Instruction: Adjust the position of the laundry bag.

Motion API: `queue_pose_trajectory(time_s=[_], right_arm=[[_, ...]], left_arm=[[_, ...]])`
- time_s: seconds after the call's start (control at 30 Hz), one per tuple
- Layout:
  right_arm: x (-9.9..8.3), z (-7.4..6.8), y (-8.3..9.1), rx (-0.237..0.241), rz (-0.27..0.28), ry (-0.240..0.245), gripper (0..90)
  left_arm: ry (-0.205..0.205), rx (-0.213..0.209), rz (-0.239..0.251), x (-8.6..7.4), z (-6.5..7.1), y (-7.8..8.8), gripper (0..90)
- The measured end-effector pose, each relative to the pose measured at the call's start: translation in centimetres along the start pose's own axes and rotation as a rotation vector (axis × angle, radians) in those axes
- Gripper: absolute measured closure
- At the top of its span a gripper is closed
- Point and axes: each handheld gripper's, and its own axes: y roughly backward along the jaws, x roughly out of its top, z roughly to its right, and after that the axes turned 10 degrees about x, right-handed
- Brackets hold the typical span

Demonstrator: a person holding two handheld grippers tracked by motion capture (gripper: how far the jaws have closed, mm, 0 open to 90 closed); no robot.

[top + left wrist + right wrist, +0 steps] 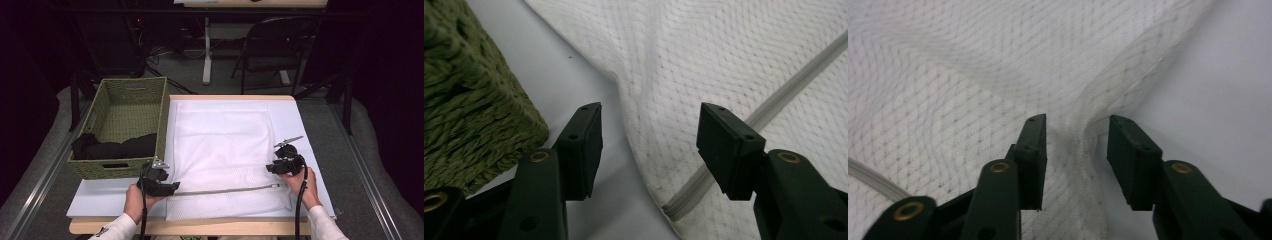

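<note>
Table brightly lit, surroundings dark; close views soft, slightly blurred.

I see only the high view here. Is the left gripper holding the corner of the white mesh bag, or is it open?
Observer: In the left gripper view the left gripper is open; the mesh bag corner with the zipper end lies between the jaws, untouched.
Operator: And the right gripper, does it pinch the bag?
Observer: In the right gripper view the right gripper has a raised fold of mesh between its jaws, but the pads stand apart from it.
Operator: Is anything near the left jaws?
Observer: The green woven basket stands close beside one jaw.
</note>
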Motion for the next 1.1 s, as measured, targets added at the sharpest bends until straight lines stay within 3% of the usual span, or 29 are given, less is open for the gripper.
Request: queue_pose_trajectory(time_s=[0.1,0.17,0.23,0.33,0.43,0.6,0.63,0.73,0.8,0.93,1.1], right_arm=[[0.1,0.4,0.3,0.007,0.021,-0.039,53.7],[0.3,0.6,0.1,-0.009,0.015,-0.061,49.8],[0.3,0.7,-0.1,-0.011,0.010,-0.055,49.9],[0.3,0.9,-0.6,-0.014,-0.006,-0.058,56.4],[0.4,0.9,-0.8,0.014,-0.008,-0.065,63.9],[0.7,1.0,-1.0,0.018,-0.013,-0.043,80.2],[0.7,1.0,-1.0,0.018,-0.013,-0.043,80.2],[1.0,0.5,-1.3,0.010,-0.017,-0.036,85.7],[1.1,0.5,-1.5,0.005,-0.016,-0.014,86.1],[1.2,0.4,-1.6,0.013,-0.015,-0.022,86.1],[1.6,0.0,-1.9,0.021,-0.018,0.004,86.1]], left_arm=[[0.003,0.004,-0.020,0.1,-0.1,-0.5,48.0],[-0.019,0.006,-0.035,0.3,-0.1,-1.0,50.5],[-0.022,0.001,-0.035,0.3,0.1,-1.1,54.6],[-0.052,-0.016,-0.039,0.4,0.4,-1.7,62.9],[-0.055,-0.002,-0.031,0.5,0.7,-2.1,68.7],[-0.078,0.028,-0.018,0.6,0.7,-2.2,83.2],[-0.078,0.028,-0.018,0.6,0.7,-2.2,85.9],[-0.081,0.020,-0.023,0.7,0.4,-2.2,88.5],[-0.079,0.019,-0.022,0.7,0.4,-2.0,88.6],[-0.069,0.021,-0.014,0.6,0.1,-1.7,88.5],[-0.053,0.032,-0.007,0.4,-0.5,-1.3,88.5]])
